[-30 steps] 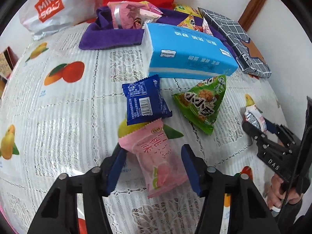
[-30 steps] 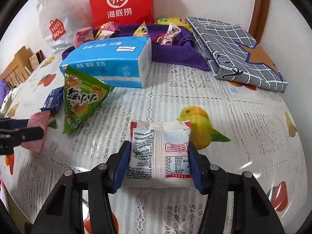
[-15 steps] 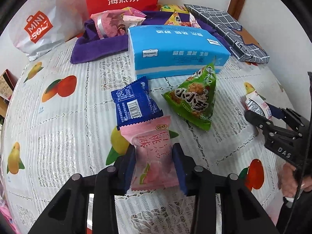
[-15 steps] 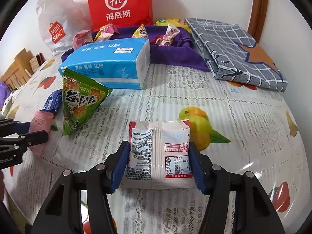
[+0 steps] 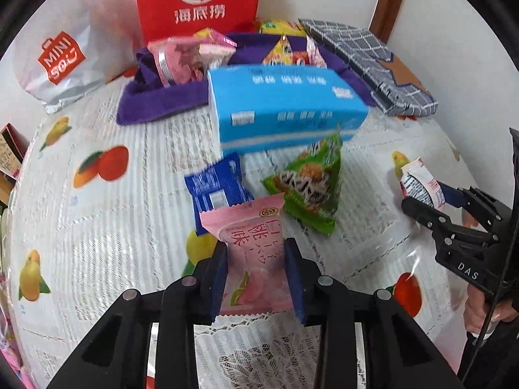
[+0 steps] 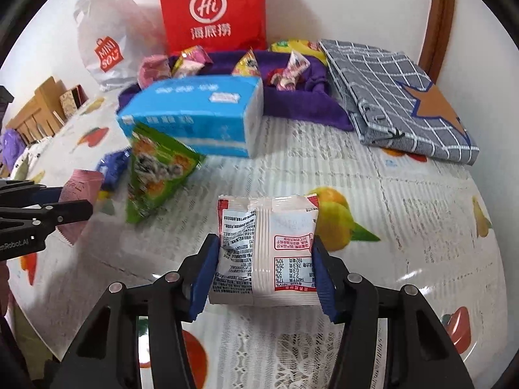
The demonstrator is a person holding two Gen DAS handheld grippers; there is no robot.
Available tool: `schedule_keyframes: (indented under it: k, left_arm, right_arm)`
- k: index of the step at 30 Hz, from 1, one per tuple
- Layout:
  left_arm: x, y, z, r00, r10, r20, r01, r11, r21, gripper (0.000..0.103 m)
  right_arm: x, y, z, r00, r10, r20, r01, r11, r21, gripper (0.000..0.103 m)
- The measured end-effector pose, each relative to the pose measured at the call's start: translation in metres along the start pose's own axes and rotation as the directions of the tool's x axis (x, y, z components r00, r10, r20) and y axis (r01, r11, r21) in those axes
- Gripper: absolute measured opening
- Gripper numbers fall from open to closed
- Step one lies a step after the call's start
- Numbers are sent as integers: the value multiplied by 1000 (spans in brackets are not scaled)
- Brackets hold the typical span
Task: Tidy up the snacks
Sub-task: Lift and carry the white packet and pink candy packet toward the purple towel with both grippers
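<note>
My left gripper (image 5: 256,259) is shut on a pink peach-print snack packet (image 5: 249,227), held just above the fruit-print tablecloth (image 5: 97,227). My right gripper (image 6: 266,249) has a white snack packet (image 6: 269,227) between its blue pads; its jaws are closing and the pads press on the crumpled wrapper. Between the two grippers lie a blue packet (image 5: 217,188) and a green triangular packet (image 5: 308,184). A purple cloth tray (image 6: 305,107) at the back holds several snacks. In the left wrist view the right gripper (image 5: 421,201) shows at the right edge.
A blue tissue pack (image 5: 285,110) lies in front of the purple tray. Behind stand a red paper bag (image 5: 198,3) and a white shopping bag (image 5: 58,61). A folded grey checked cloth (image 6: 399,97) lies at the back right. Wooden boxes (image 6: 48,103) sit at the far left.
My left jaws have shut on the pink packet, which has come up off the cloth. The right gripper's pads have come in tighter on the white packet.
</note>
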State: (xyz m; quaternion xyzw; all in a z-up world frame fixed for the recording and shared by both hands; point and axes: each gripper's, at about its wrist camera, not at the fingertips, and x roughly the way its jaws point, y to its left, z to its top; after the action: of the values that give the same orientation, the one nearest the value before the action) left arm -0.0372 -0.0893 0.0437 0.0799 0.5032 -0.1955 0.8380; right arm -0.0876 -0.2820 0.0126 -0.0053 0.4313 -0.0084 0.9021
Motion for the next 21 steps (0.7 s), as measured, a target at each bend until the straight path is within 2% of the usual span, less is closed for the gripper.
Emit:
schedule_keyframes:
  k: [3,10,17,21]
  left_arm:
    - [-11,4,8,1000,5,20,-5,1000,-9,32]
    - [-31,14,33,998,-38,52,40,998,-57,32]
    - [-49,16,66,995,-37,93,43,997,-65,32]
    - [-60,14,86,992,-35,124,44,997,-64,32]
  right_arm:
    - [-8,3,9,1000,4,9,-4,1000,4,55]
    - [-31,4,42,998,22,56,-23,1000,13,55]
    - [-50,4,83,992,29,119,-31,999,19,55]
    - [-54,4,103,992,17,127,-18,1000,8,55]
